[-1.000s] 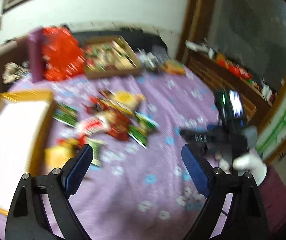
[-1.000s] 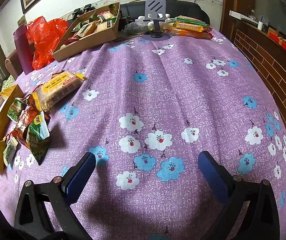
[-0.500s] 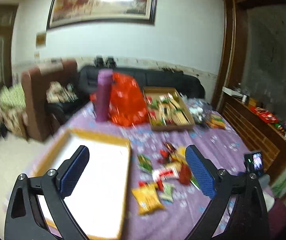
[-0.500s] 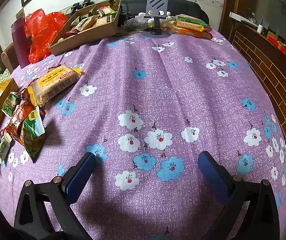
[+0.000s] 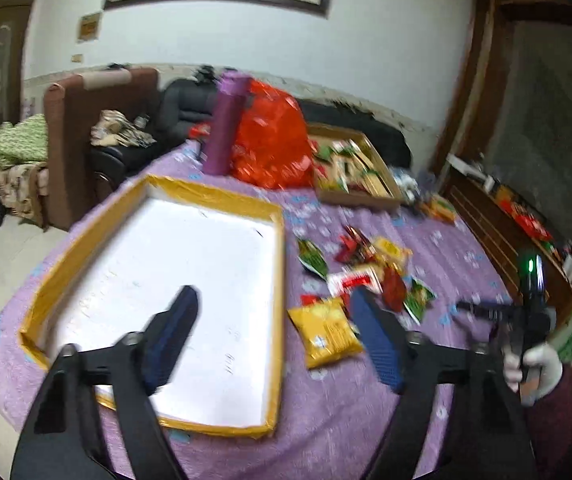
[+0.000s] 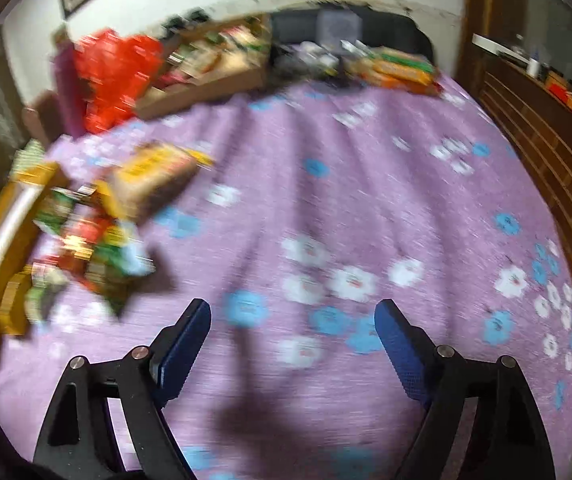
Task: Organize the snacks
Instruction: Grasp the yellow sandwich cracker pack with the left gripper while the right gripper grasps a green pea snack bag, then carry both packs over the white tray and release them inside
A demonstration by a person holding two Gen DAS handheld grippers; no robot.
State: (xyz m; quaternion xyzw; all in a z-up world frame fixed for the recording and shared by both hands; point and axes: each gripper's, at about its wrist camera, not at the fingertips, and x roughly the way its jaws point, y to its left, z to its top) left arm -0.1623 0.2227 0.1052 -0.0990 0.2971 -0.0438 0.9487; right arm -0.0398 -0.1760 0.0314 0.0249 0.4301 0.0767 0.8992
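Note:
A white tray with a yellow rim (image 5: pixel 222 200) lies bare on the purple flowered cloth. To its right lies a heap of snack packets (image 5: pixel 369 268), with a yellow packet (image 5: pixel 323 330) nearest me. My left gripper (image 5: pixel 274 332) hangs above the tray's right edge, its jaws closing with nothing between them. In the blurred right wrist view my right gripper (image 6: pixel 291 334) hovers over bare cloth, its jaws closing on nothing, and the snack heap (image 6: pixel 98 236) lies far to its left. A gloved hand (image 5: pixel 535 364) holds the right gripper at the table's right side.
At the back stand a purple flask (image 5: pixel 226 124), a red plastic bag (image 5: pixel 274 140) and a cardboard box of snacks (image 5: pixel 355 170). More packets (image 6: pixel 401 66) lie at the far edge. An armchair (image 5: pixel 86 128) and a dark wooden cabinet (image 5: pixel 517 232) flank the table.
The left gripper swung left from the snack heap to over the tray and its jaws narrowed. The right gripper's jaws also narrowed and its view rose slightly and blurred.

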